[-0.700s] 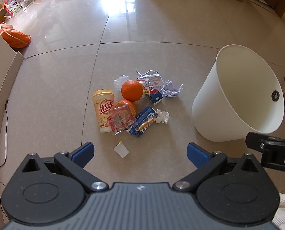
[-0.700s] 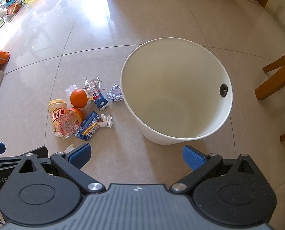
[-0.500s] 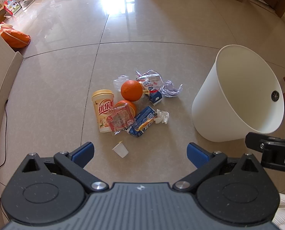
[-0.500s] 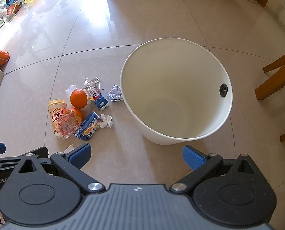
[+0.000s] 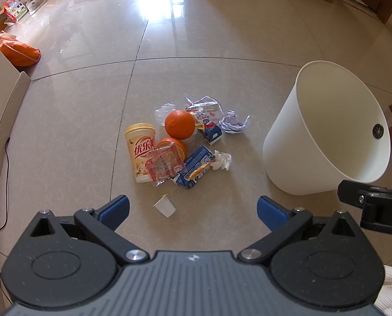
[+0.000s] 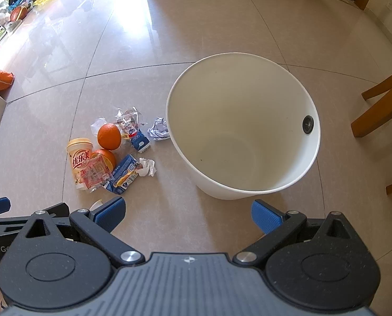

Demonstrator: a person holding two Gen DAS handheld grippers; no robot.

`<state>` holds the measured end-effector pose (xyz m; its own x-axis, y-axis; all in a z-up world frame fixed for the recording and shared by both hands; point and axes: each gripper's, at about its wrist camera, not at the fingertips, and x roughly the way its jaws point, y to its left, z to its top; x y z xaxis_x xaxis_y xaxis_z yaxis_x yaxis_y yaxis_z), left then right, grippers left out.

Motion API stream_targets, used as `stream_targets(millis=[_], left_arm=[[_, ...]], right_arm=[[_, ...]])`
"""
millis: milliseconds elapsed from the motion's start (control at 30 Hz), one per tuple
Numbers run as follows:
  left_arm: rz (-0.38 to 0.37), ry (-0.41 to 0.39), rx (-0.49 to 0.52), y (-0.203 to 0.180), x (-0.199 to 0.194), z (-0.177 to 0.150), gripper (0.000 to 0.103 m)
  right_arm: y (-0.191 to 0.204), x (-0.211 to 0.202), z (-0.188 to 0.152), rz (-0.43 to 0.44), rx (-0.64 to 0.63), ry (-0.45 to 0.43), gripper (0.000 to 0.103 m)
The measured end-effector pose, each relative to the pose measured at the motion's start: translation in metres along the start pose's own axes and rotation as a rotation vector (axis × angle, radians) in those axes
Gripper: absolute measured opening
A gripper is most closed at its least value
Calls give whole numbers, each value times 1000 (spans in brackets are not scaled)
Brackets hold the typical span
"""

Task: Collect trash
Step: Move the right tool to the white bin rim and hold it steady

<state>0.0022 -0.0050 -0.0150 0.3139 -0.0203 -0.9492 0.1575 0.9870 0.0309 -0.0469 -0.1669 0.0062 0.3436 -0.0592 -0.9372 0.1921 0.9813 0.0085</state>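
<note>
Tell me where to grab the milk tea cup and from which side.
Grip the milk tea cup across its round body, near the lidded end, probably coming from above with the open left gripper. Its side away from the oranges faces bare floor, but a red wrapper overlaps the lower body on the other side, and an orange sits close there, so keep the fingers toward the lid.

left tongs [image 5: 193,206]: held high over the floor, pointing steeply down; both blue pads spread wide, nothing between them
left tongs fingertips [image 5: 115,208]: clear of any contact
right tongs [image 6: 188,212]: held high over the floor, pointing steeply down; pads spread as wide, nothing gripped
right tongs fingertips [image 6: 264,216]: free in the air
relative pose: the two tongs sit side by side, the right one's black frame showing at the left view's right edge
hand: a bit of skin at the right view's lower left corner
</note>
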Motion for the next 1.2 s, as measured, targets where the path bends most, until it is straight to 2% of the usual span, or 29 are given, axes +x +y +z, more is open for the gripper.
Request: stream_targets(millis=[667,1200], left_arm=[[-28,-1,40,-1,3,1,102],[-34,-33,115,-13,12,9,102]], right_arm=[[-2,-1,2,8,13,1,103],[-10,-5,1,-26,57,-53,103]])
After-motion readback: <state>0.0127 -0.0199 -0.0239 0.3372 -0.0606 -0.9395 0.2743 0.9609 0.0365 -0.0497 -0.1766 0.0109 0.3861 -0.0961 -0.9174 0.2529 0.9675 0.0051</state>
